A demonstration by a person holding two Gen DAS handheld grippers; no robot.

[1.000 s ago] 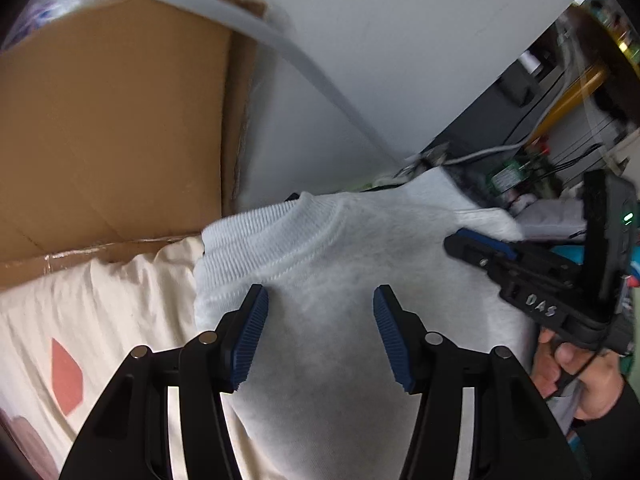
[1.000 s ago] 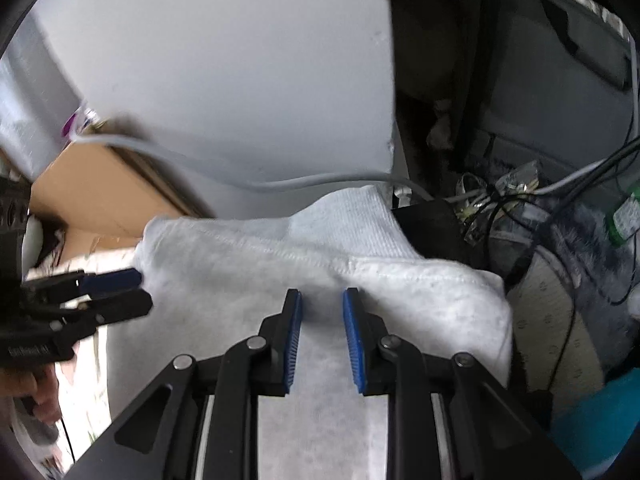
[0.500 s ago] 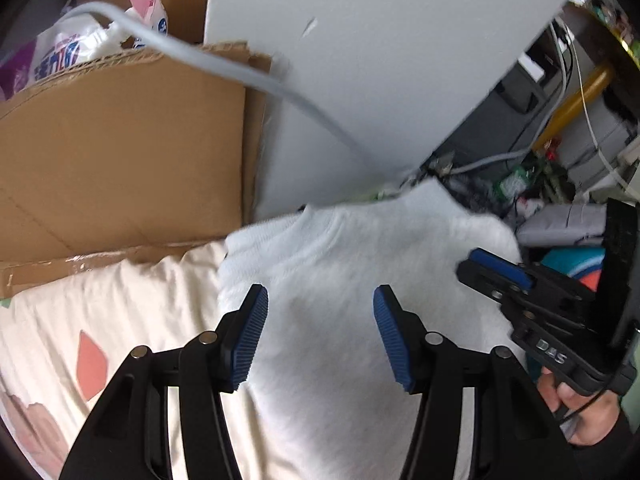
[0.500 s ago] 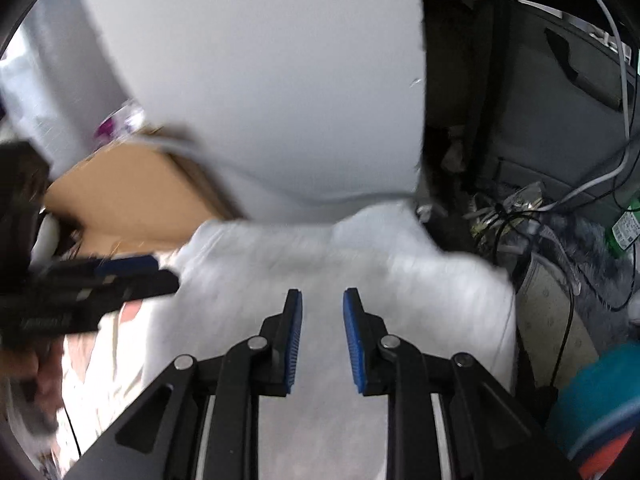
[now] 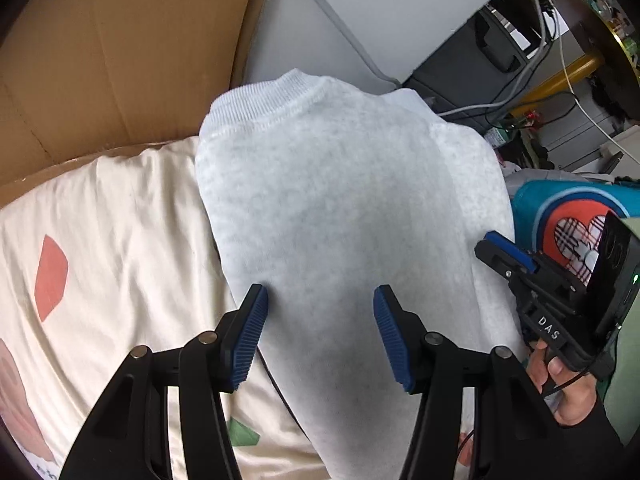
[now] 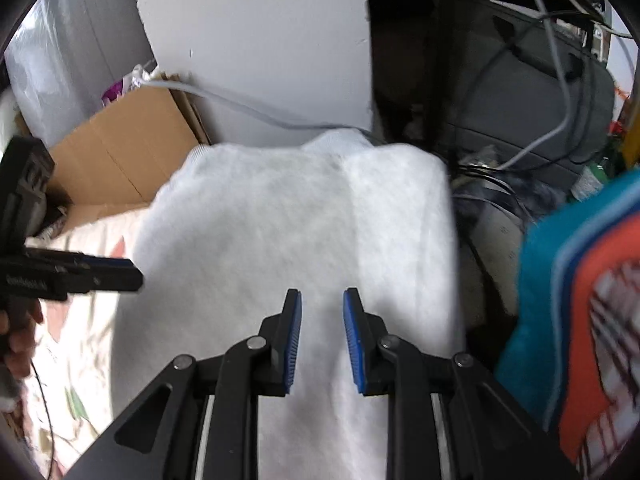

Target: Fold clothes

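Overhead, both tools [image 5: 316, 338] [image 6: 322, 340] angled down at sweatshirt [image 5: 340, 200].

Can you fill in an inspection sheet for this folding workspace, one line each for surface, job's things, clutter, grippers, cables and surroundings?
Surface: cream sheet with red and green patches.
Job's things: grey sweatshirt, folded narrow, ribbed collar at the far end.
Clutter: teal cushion beside the sweatshirt; cardboard box behind the sheet.
Grippers: left gripper open over the sweatshirt, fingers holding nothing; right gripper narrowly open, also holding nothing.
Cables: grey cable along the white board; a tangle of wires at the far right.
Surroundings: white board, grey cabinets.
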